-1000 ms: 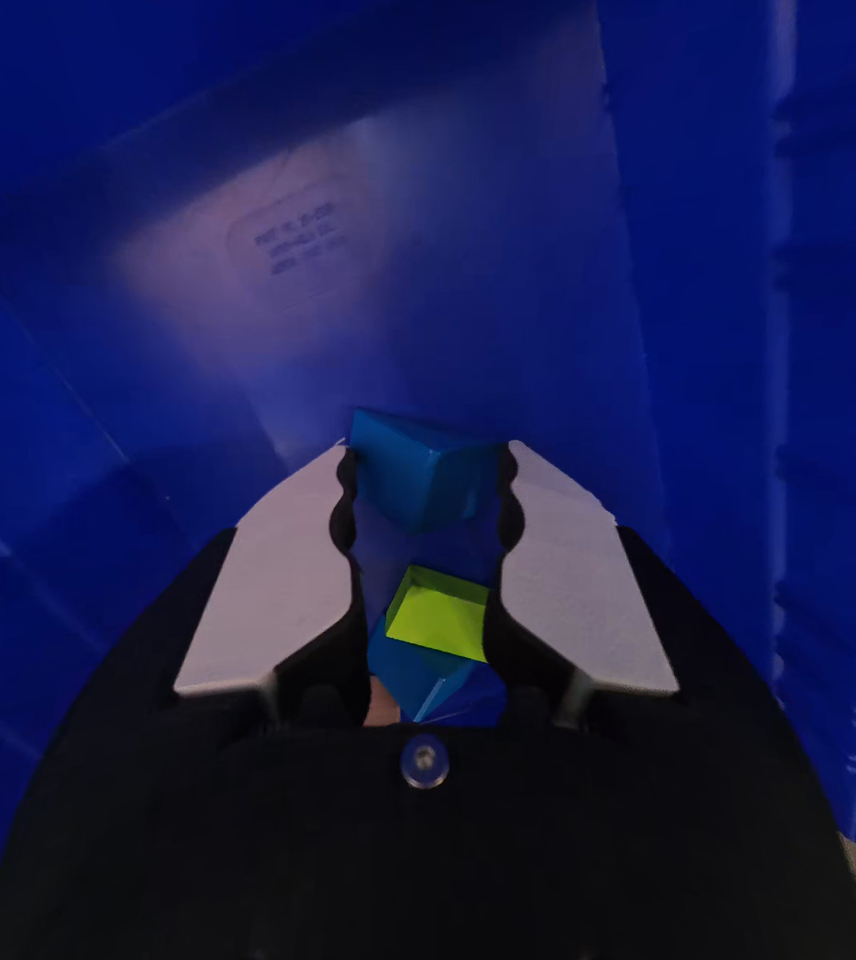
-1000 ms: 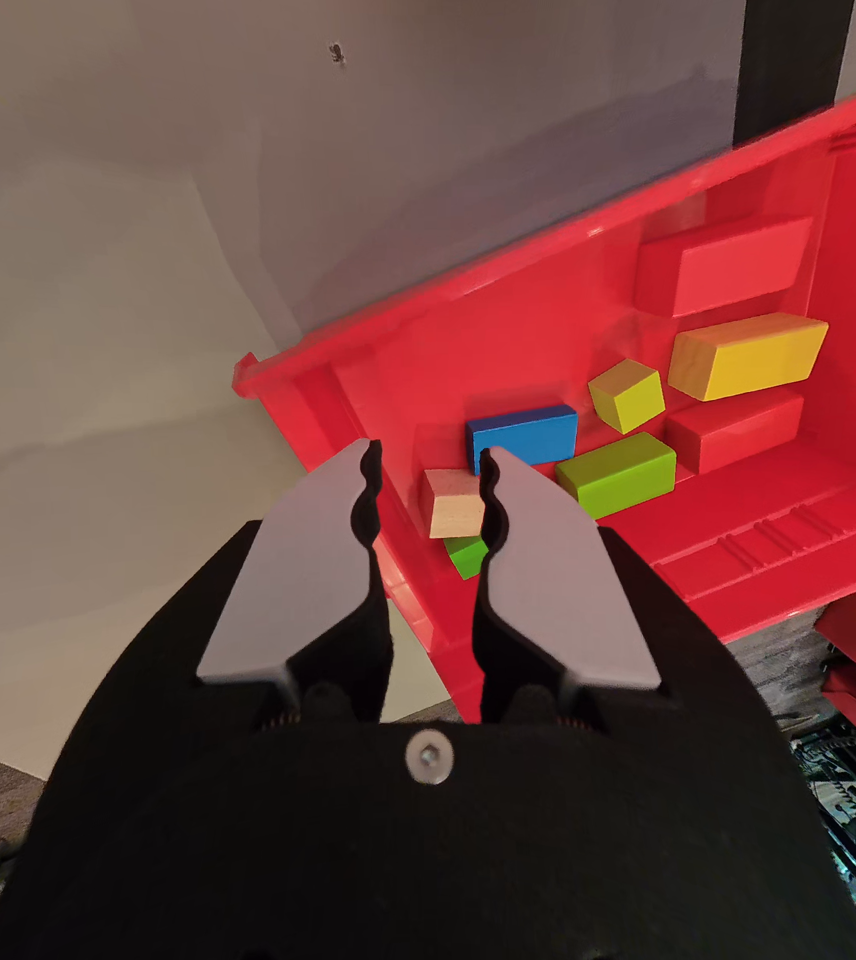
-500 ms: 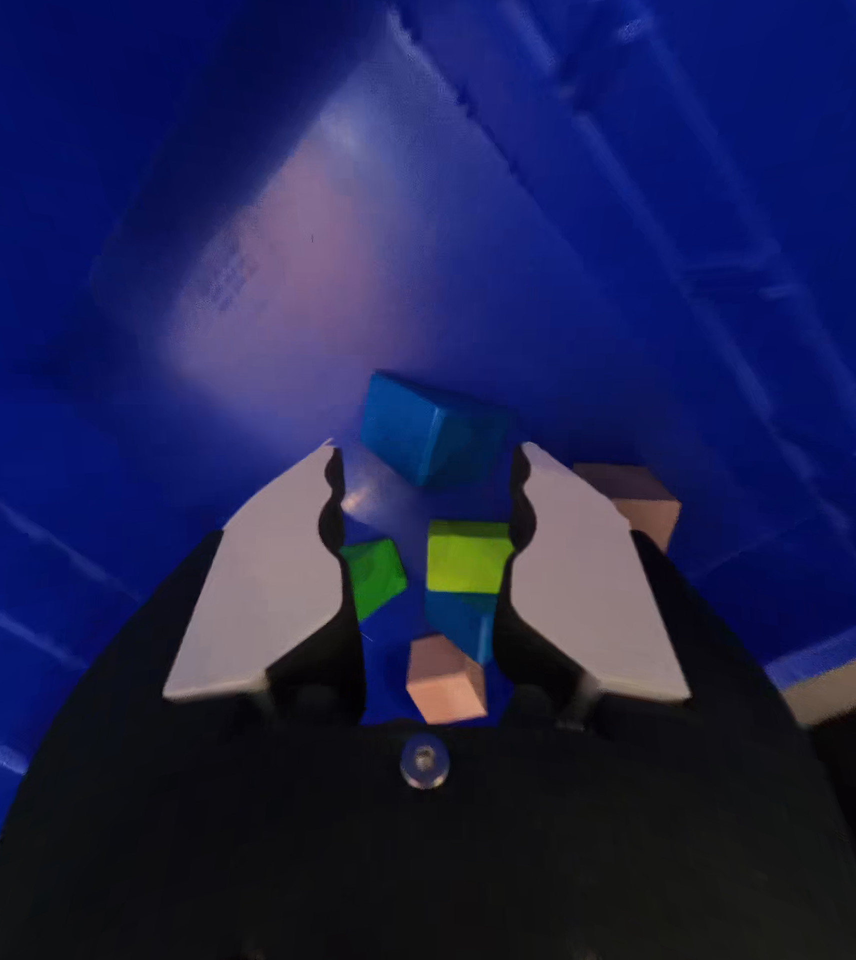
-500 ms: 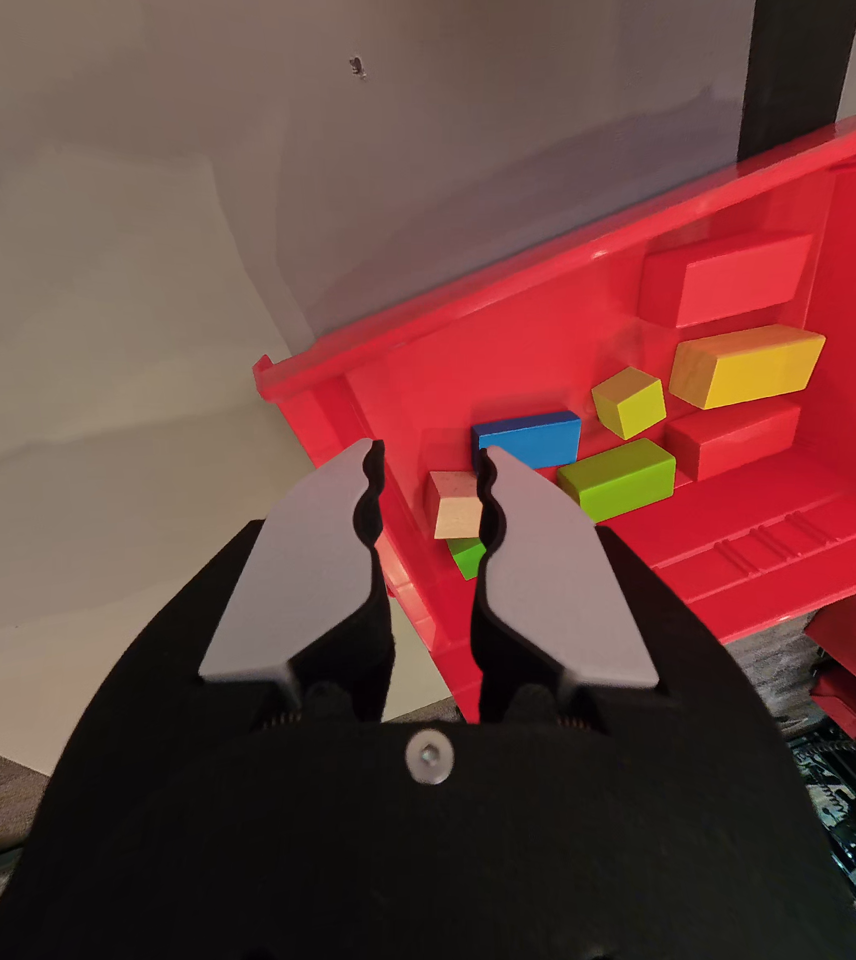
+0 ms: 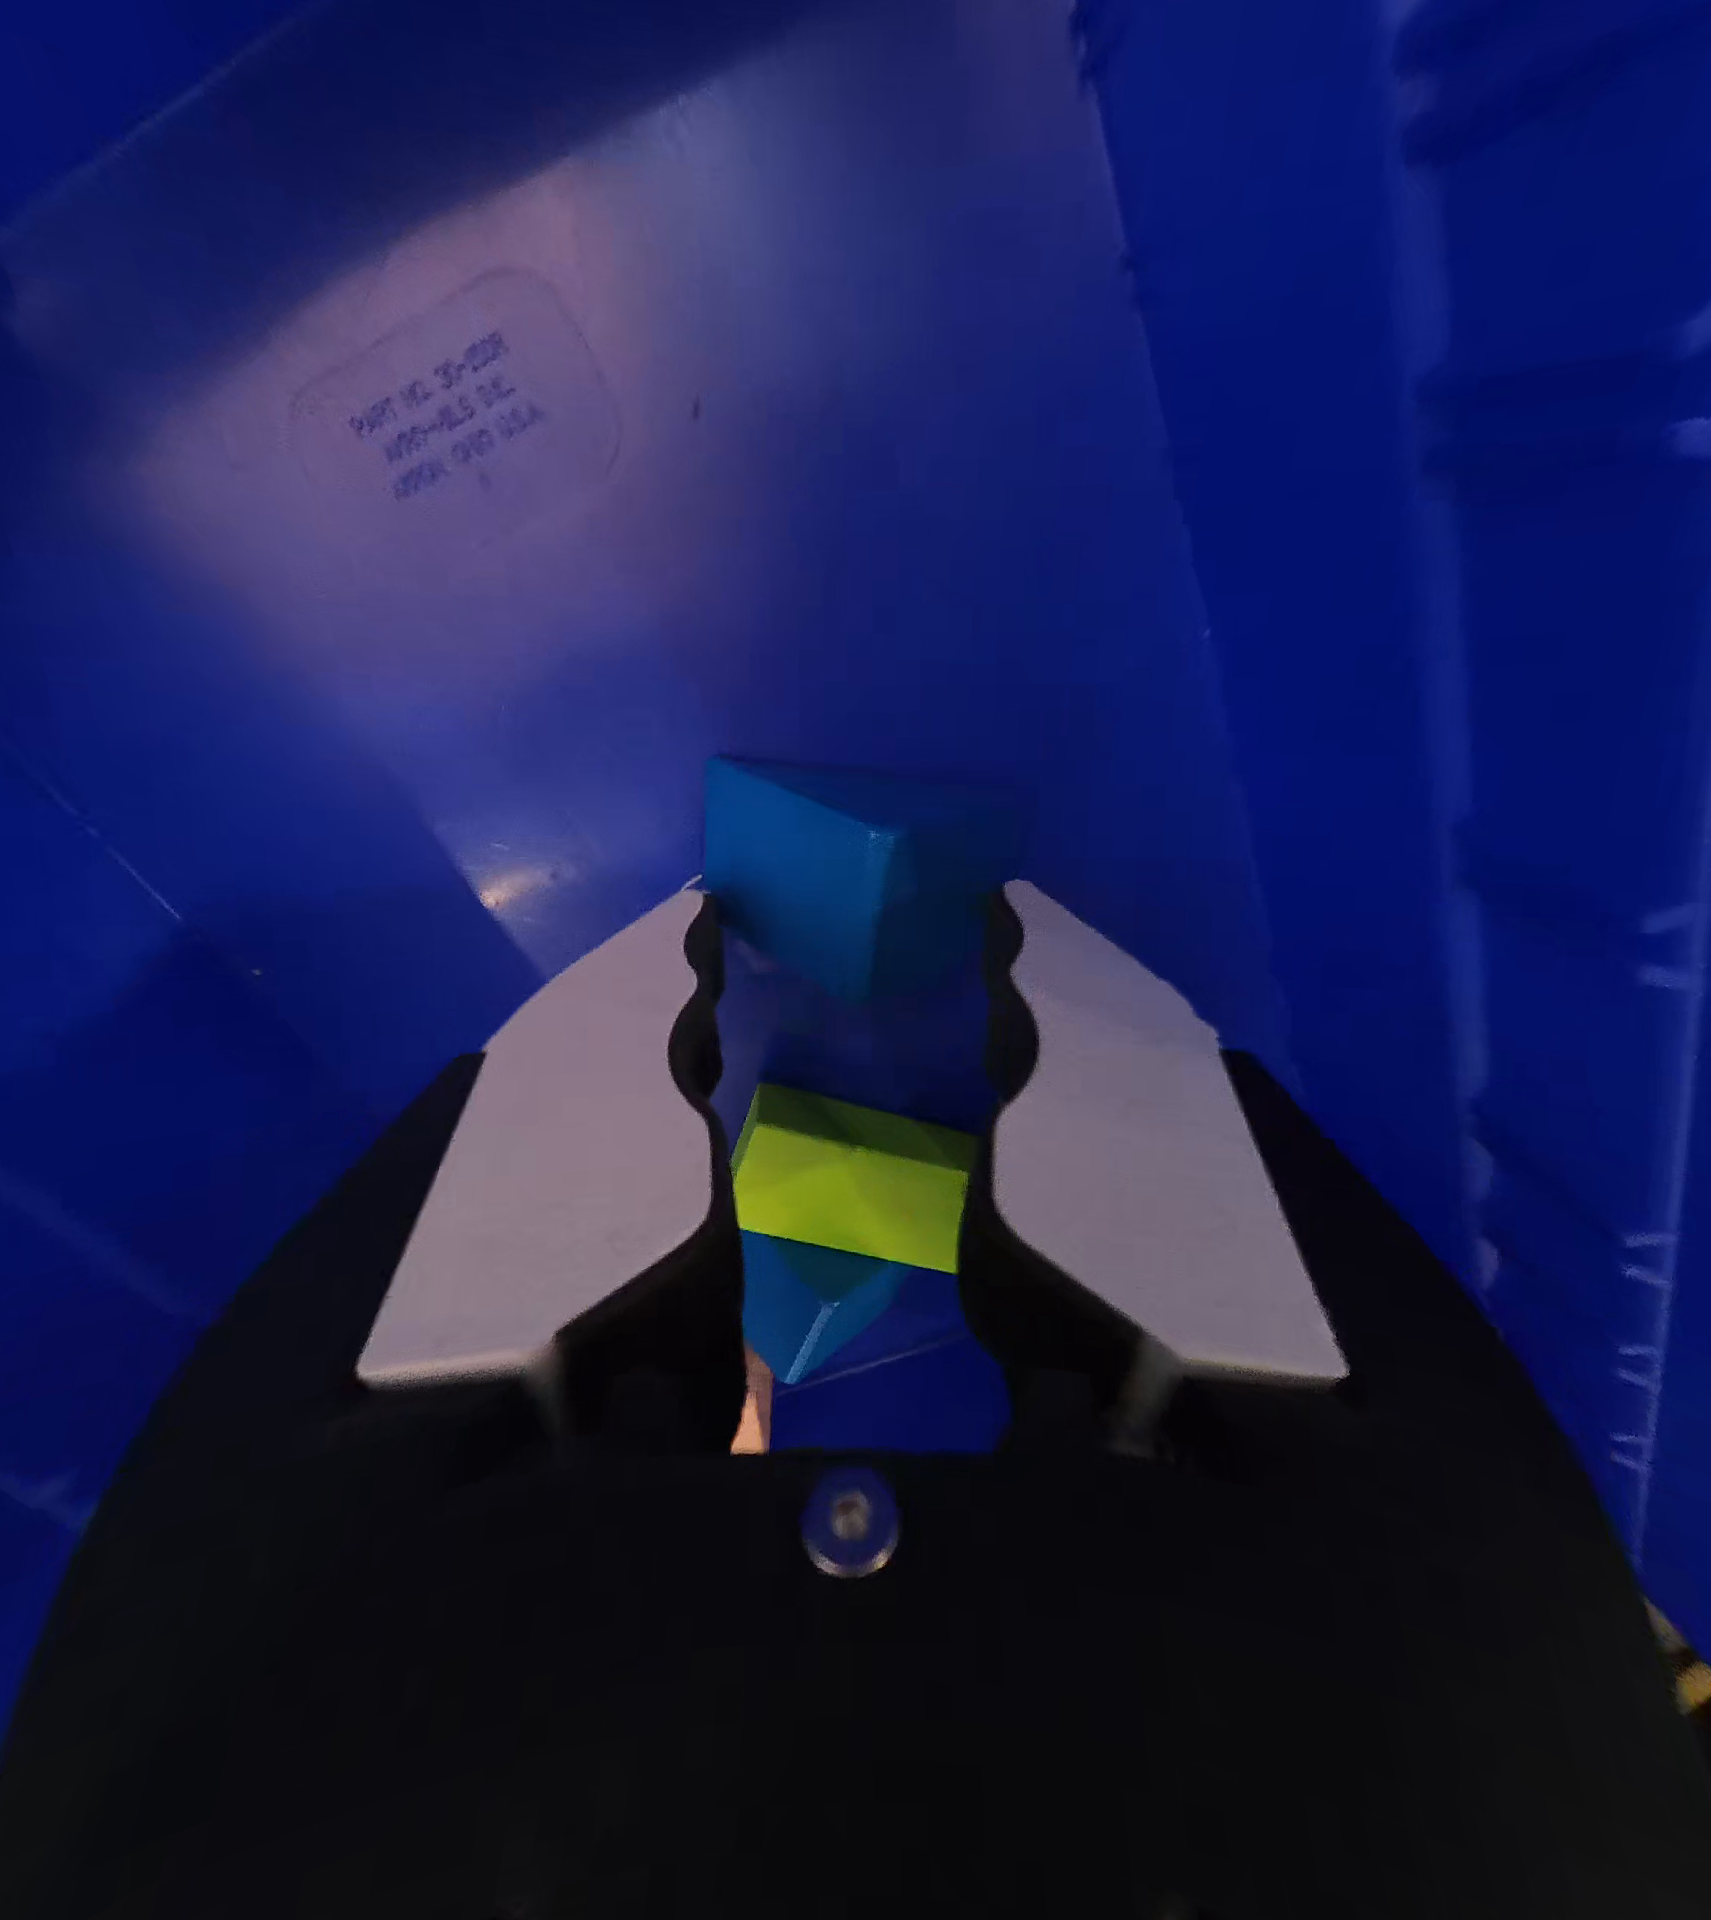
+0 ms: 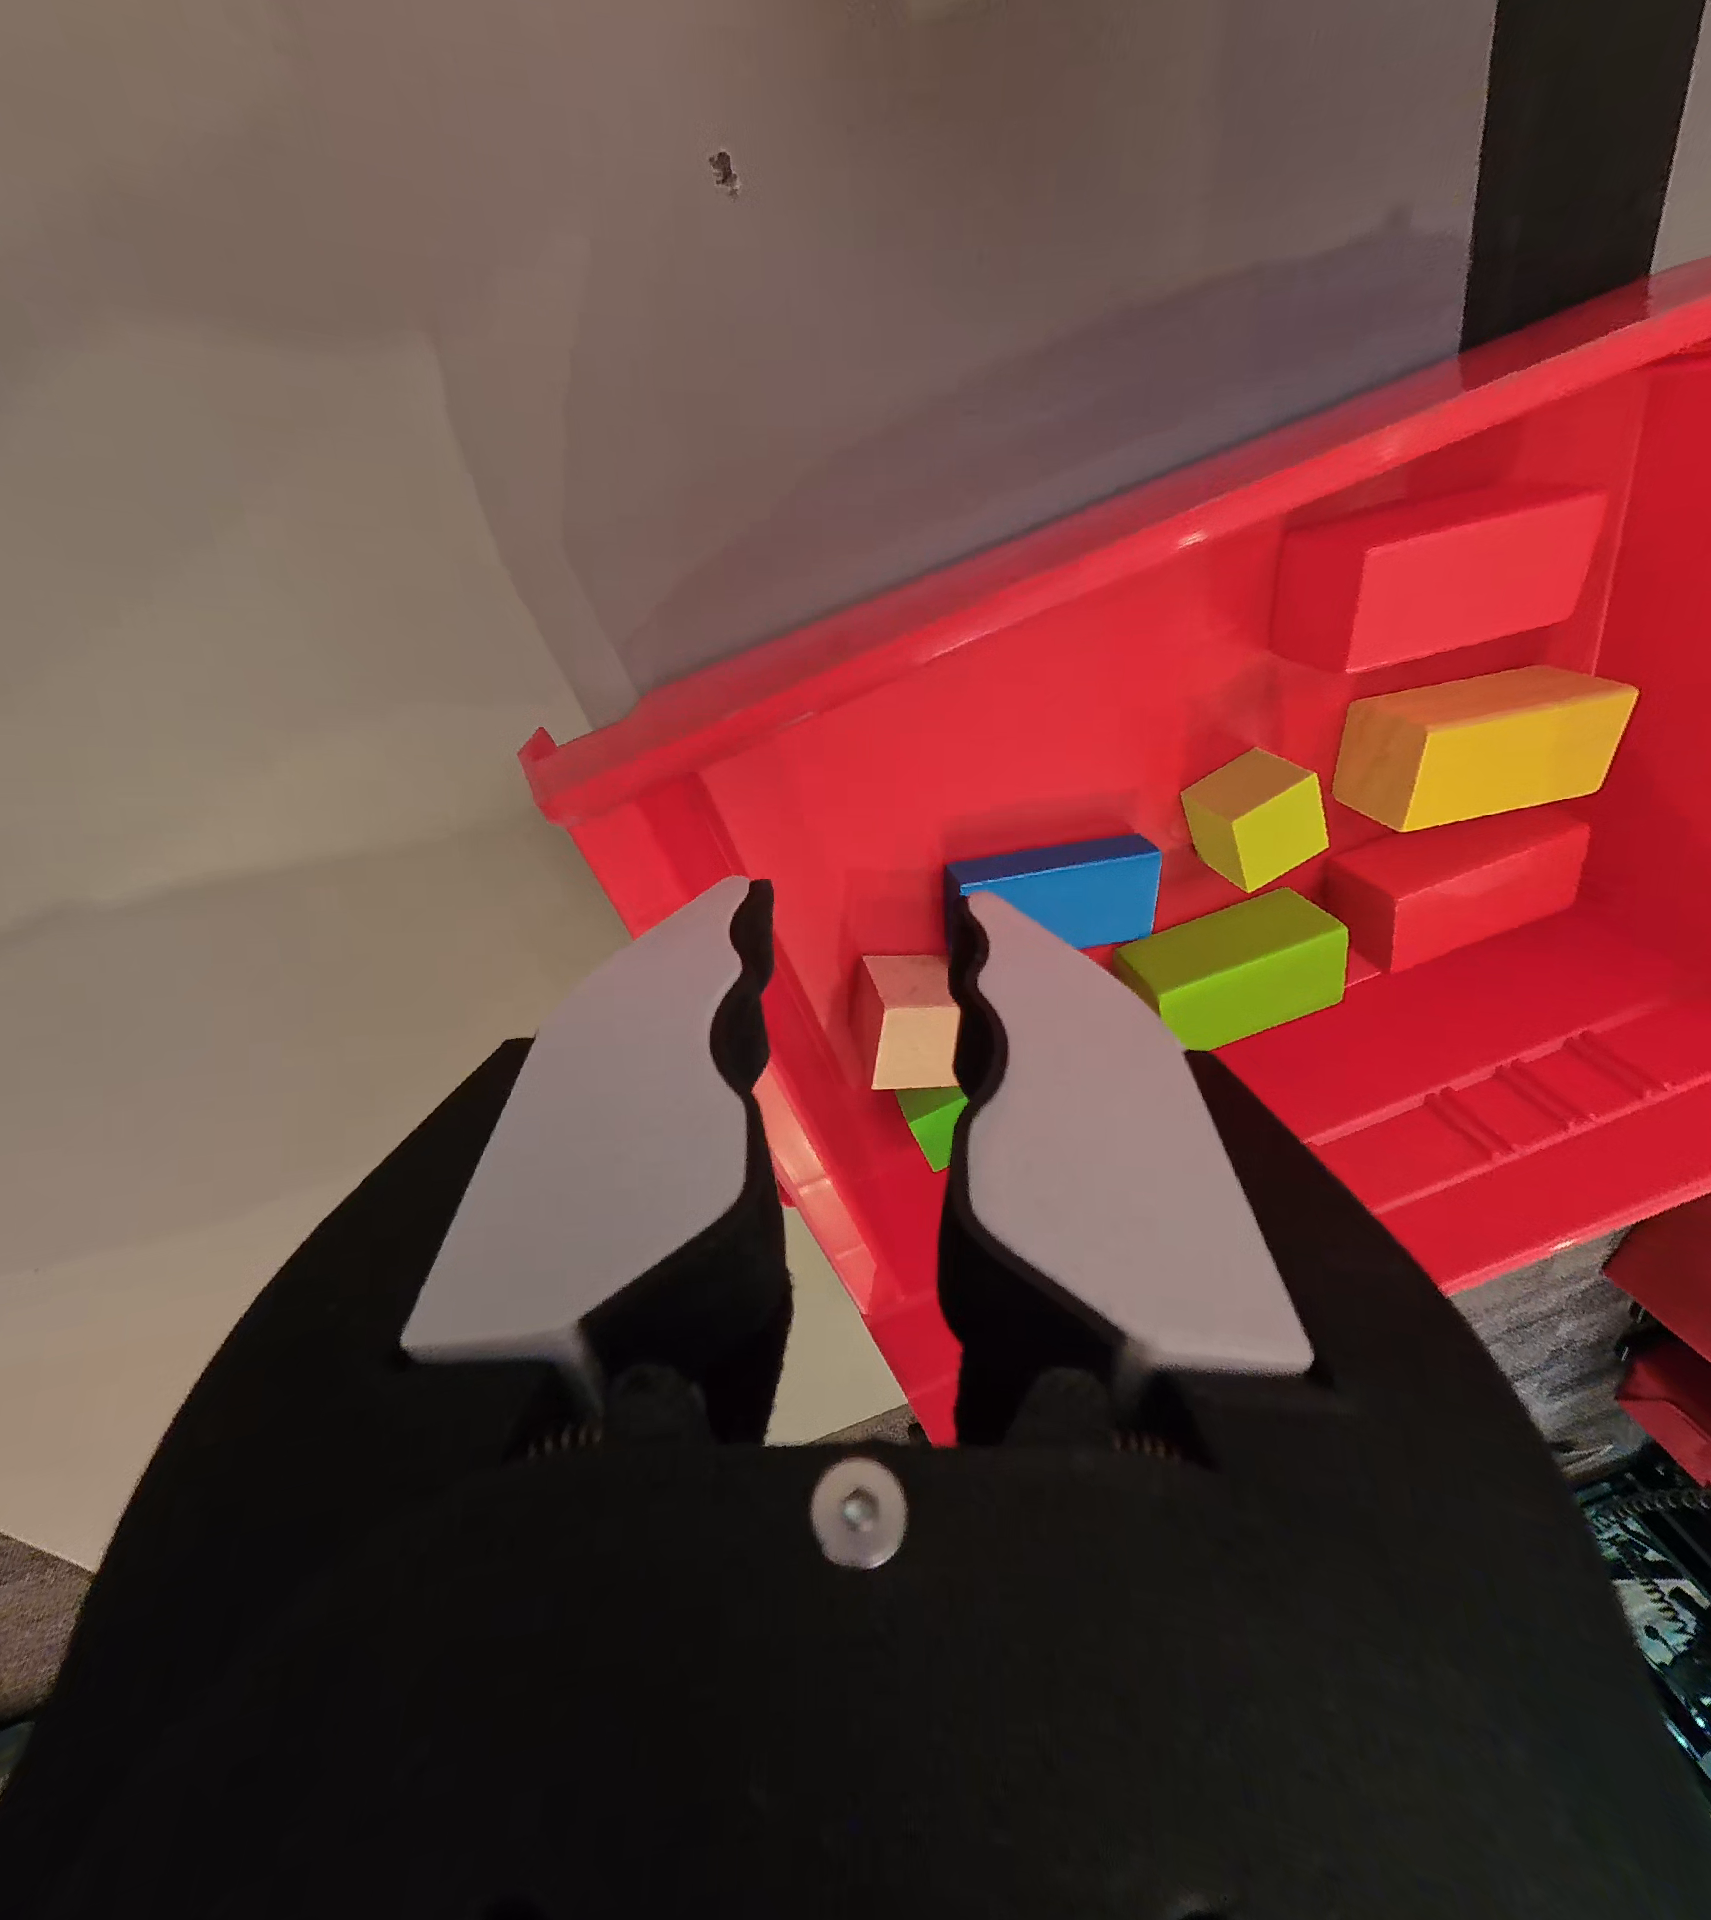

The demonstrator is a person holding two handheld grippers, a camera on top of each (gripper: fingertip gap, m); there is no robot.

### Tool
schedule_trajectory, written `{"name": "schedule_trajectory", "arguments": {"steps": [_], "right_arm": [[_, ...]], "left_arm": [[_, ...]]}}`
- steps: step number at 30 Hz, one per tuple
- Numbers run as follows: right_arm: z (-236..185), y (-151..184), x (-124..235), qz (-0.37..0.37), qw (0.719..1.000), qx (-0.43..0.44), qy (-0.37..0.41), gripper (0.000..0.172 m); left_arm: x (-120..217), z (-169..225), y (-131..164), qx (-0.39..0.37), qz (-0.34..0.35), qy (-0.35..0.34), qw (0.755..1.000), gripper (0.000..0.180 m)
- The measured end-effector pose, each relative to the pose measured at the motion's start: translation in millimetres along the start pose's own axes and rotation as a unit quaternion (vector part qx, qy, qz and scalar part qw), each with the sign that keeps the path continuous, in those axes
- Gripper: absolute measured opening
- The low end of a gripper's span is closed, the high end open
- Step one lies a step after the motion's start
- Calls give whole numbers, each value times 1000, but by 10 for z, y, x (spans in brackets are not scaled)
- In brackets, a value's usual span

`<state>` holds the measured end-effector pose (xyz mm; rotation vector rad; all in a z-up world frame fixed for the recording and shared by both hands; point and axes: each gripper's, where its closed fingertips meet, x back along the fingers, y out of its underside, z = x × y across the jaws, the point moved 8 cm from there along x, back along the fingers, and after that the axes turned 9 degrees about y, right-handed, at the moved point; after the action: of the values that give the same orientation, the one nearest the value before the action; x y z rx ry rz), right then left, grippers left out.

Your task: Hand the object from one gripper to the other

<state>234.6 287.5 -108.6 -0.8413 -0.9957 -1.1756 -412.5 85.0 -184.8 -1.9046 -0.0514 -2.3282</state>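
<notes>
In the left wrist view I am deep inside a blue bin (image 5: 415, 727). A blue block (image 5: 809, 873) sits between the tips of my left gripper (image 5: 851, 899), one corner turned toward the camera. Both pads lie against its sides, so the gripper is shut on it. The block is still low by the bin's floor. In the right wrist view my right gripper (image 6: 861, 914) is open and empty. It hovers over the near left corner of a red bin (image 6: 1038, 727).
A yellow-green block (image 5: 851, 1174) and another blue block (image 5: 809, 1309) lie under my left fingers. The red bin holds a tan cube (image 6: 908, 1013), blue (image 6: 1069, 888), green (image 6: 1235, 966), yellow (image 6: 1495, 748) and red (image 6: 1453, 592) blocks. A black post (image 6: 1578, 156) stands behind it. Across from one pair of fingers to the other is roughly 70 cm.
My left gripper drew back and opened wider, leaving the blue block on the bin floor. It has since come forward and closed round the block. My right gripper barely moved.
</notes>
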Motion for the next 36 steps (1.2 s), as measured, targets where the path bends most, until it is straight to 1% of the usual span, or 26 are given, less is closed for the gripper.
{"name": "schedule_trajectory", "arguments": {"steps": [2,3,7,9,10,12,13,14,15,17,18,20,21,22,23,24,26,27,28,29,30,31,32,33,36], "right_arm": [[3,3,1,0,1000,1,0,30],[3,1,5,0,1000,1,0,30],[1,1,26,0,1000,3,0,30],[-3,5,30,-1,1000,4,0,30],[-5,6,31,-2,1000,4,0,30],[-4,10,38,-2,1000,3,0,30],[-2,12,45,-2,1000,3,1,30],[-2,14,51,-1,1000,3,2,30],[-2,13,57,0,1000,3,3,30],[-6,10,64,2,1000,3,3,30],[-10,8,66,3,1000,3,4,30],[-15,7,73,1,1000,5,5,30],[-16,5,81,2,1000,5,6,30],[-15,0,91,4,1000,5,7,30],[-14,-7,100,7,1000,5,8,30],[-14,-16,108,9,1000,6,9,30],[-21,-34,114,12,1000,8,9,30],[-27,-40,114,11,1000,10,9,30],[-36,-44,113,10,1000,13,9,30],[-45,-47,112,9,1000,14,8,30],[-55,-50,110,9,1000,15,7,30],[-63,-53,109,9,1000,16,6,30],[-69,-54,109,8,1000,16,6,30],[-74,-58,108,8,1000,15,5,30],[-99,-68,101,8,1000,14,3,30]], "left_arm": [[3,-6,-1,-13,-2,-4,1000,48],[5,4,-3,-33,-6,-10,999,47],[13,51,26,-133,-26,-36,990,44],[15,82,55,-192,-27,-47,980,42],[22,87,69,-203,-28,-45,978,41],[79,76,82,-200,-12,-37,979,32],[133,44,91,-182,-3,-40,983,40],[187,13,121,-160,2,-38,986,54],[241,-21,175,-137,0,-36,990,62],[355,-134,323,-84,-8,-49,995,68],[403,-185,390,-67,-5,-50,996,65],[453,-267,497,-68,-4,-66,996,61],[437,-279,528,-73,-5,-63,995,59],[403,-274,547,-75,-13,-55,996,57],[368,-244,559,-86,-21,-45,995,59],[349,-178,568,-111,-19,-28,993,58],[357,-22,596,-180,-9,-17,983,54],[362,62,615,-222,-13,-18,975,47],[362,123,635,-279,-22,-43,959,47],[363,151,642,-331,-29,-85,939,47],[352,174,652,-364,-49,-103,924,46],[345,186,653,-390,-66,-110,912,46],[340,200,630,-416,-68,-112,900,45],[320,206,614,-433,-70,-106,892,47],[206,184,684,-449,-108,-88,883,60]]}}
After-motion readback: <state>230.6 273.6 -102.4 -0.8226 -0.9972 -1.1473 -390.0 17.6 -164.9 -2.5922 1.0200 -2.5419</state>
